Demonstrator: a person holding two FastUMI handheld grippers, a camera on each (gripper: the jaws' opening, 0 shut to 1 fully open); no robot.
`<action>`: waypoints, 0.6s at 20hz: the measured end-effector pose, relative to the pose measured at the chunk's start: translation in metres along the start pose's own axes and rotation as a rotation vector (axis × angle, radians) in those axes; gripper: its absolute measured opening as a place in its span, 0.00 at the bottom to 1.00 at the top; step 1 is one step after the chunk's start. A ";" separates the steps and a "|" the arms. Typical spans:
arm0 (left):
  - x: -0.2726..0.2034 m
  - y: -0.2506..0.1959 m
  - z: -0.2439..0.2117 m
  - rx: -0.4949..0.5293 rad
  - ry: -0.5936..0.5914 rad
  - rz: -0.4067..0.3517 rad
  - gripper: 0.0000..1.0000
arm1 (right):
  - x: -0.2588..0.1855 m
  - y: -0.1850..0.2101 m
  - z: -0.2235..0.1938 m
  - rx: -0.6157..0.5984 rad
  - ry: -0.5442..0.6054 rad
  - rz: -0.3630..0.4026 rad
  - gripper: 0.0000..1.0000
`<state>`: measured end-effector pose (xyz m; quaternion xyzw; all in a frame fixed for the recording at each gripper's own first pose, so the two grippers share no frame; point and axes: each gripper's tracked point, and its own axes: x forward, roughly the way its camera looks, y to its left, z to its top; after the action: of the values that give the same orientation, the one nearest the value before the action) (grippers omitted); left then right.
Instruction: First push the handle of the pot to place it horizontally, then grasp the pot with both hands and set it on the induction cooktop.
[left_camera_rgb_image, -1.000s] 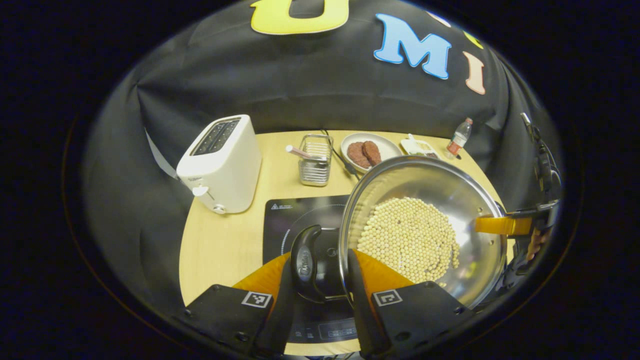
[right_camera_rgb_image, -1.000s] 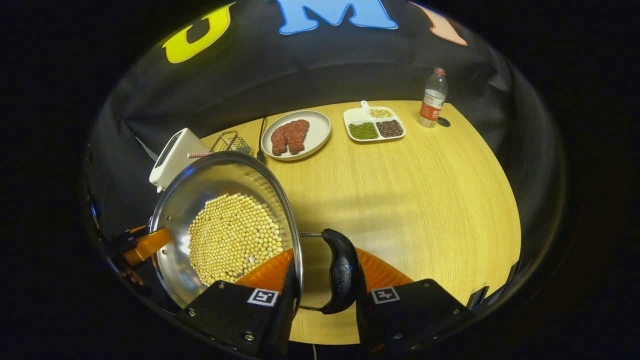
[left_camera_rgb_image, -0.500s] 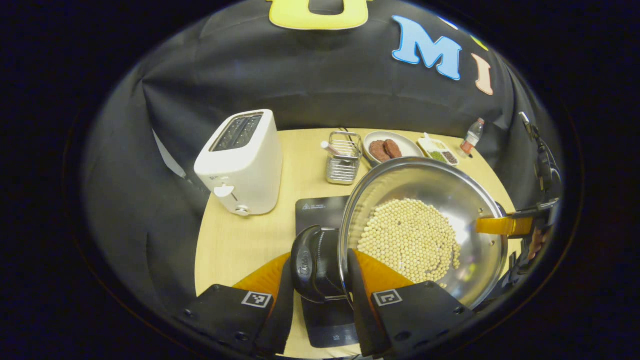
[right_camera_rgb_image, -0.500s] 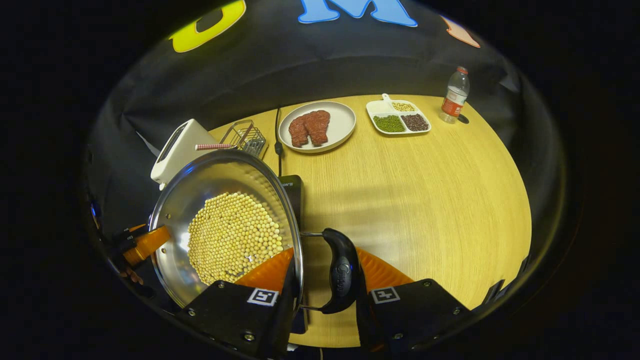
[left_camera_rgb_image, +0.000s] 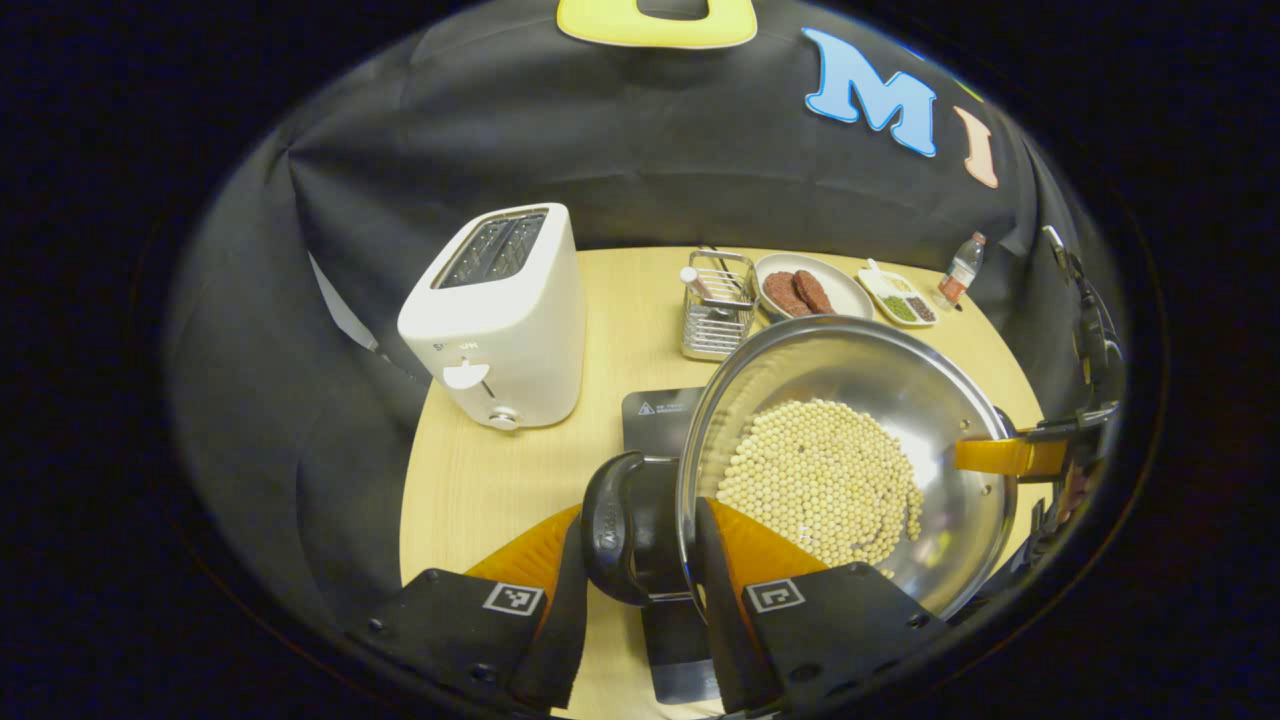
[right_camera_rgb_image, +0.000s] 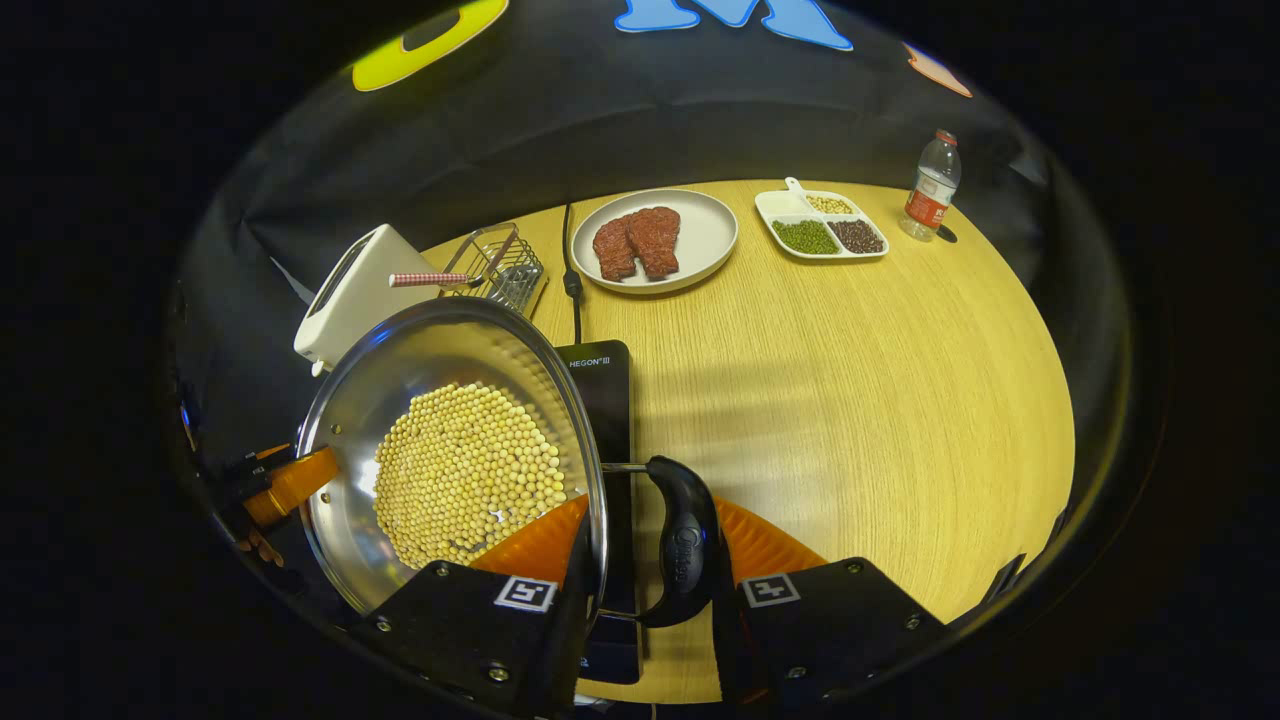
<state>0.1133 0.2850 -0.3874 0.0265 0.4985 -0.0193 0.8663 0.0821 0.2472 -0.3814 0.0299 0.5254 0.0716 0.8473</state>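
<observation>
Right gripper view: both jaws clamp pot (right_camera_rgb_image: 450, 470) handles above cooktop (right_camera_rgb_image: 600, 385) lettered "HEGON"

The widest free room is the bare stretch of counter (right_camera_rgb_image: 860, 400) to the right of the induction cooktop (right_camera_rgb_image: 605, 400), open up to the back row. Along that far edge stand a plate of meat (right_camera_rgb_image: 655, 240), a divided dish of beans (right_camera_rgb_image: 822, 225) and a water bottle (right_camera_rgb_image: 930, 185). On the cooktop's other side the toaster (left_camera_rgb_image: 500, 315) and a wire basket (left_camera_rgb_image: 717, 315) crowd in, and a power cord (right_camera_rgb_image: 572, 275) runs between basket and plate. The steel pot (left_camera_rgb_image: 850, 460) of soybeans hangs over the cooktop, covering most of it.
</observation>
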 end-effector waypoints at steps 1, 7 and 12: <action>0.001 0.000 -0.001 -0.007 0.000 -0.006 0.56 | 0.002 0.001 0.000 0.000 -0.002 -0.004 0.53; 0.008 -0.002 -0.004 -0.034 0.005 -0.020 0.59 | 0.013 0.002 -0.006 0.001 -0.006 -0.023 0.53; 0.006 -0.002 -0.003 -0.040 -0.012 -0.022 0.56 | 0.021 0.002 -0.009 0.006 -0.013 -0.019 0.53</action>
<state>0.1139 0.2834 -0.3944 0.0037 0.4939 -0.0193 0.8693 0.0835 0.2521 -0.4037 0.0282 0.5202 0.0619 0.8513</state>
